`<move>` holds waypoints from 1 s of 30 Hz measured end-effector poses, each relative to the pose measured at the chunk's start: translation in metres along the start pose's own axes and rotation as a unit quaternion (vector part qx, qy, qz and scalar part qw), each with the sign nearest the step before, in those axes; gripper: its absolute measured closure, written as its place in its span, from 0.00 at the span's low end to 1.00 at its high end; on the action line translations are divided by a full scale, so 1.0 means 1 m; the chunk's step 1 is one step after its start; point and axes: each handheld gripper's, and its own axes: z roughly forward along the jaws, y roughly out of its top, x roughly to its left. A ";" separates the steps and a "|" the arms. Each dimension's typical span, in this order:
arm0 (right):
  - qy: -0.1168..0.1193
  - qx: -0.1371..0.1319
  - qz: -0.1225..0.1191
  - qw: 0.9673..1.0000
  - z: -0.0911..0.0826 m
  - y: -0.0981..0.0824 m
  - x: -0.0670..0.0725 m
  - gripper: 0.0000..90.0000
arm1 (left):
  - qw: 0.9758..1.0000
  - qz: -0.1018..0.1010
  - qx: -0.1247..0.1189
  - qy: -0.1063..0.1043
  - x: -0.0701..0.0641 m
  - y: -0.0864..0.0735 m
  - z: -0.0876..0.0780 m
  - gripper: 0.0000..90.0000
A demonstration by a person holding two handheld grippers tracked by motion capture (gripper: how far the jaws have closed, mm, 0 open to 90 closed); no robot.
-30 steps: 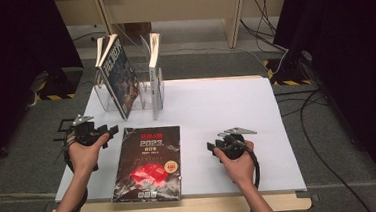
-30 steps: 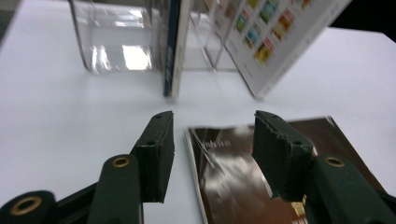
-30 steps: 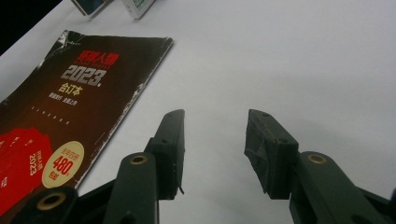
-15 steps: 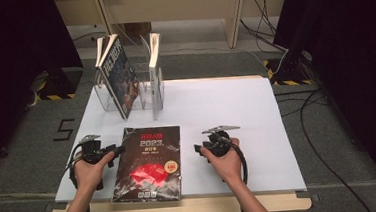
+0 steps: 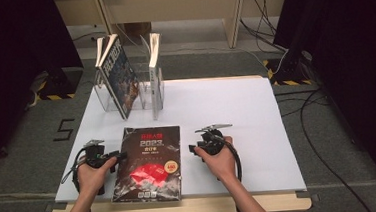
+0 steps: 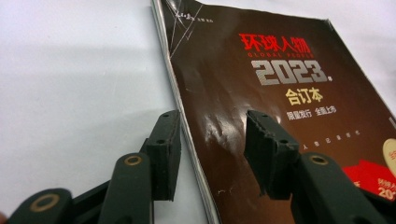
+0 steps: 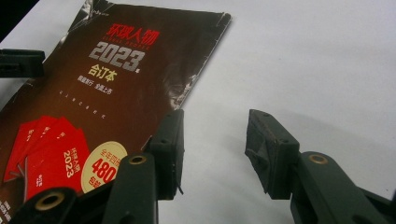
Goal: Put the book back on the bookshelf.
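Currently, status per item:
Magazine (image 5: 149, 164): dark cover, lies flat near the front edge of the white worktop (image 5: 257, 116), between both hands.
Left gripper (image 6: 212, 140): at the magazine's left edge; its fingers have just been closing and straddle the spine, one over the cover, one over the worktop, pads not pressing.
Right gripper (image 7: 215, 144): just beside the magazine's right edge; fingers wide apart, holding nothing.
Clear rack (image 5: 147, 91): far-left area, books (image 5: 118, 73) upright inside.
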 end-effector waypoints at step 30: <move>-0.050 0.011 0.037 0.998 0.025 0.031 -0.034 0.62 | 0.995 0.074 0.042 -0.060 -0.063 -0.013 0.019 0.63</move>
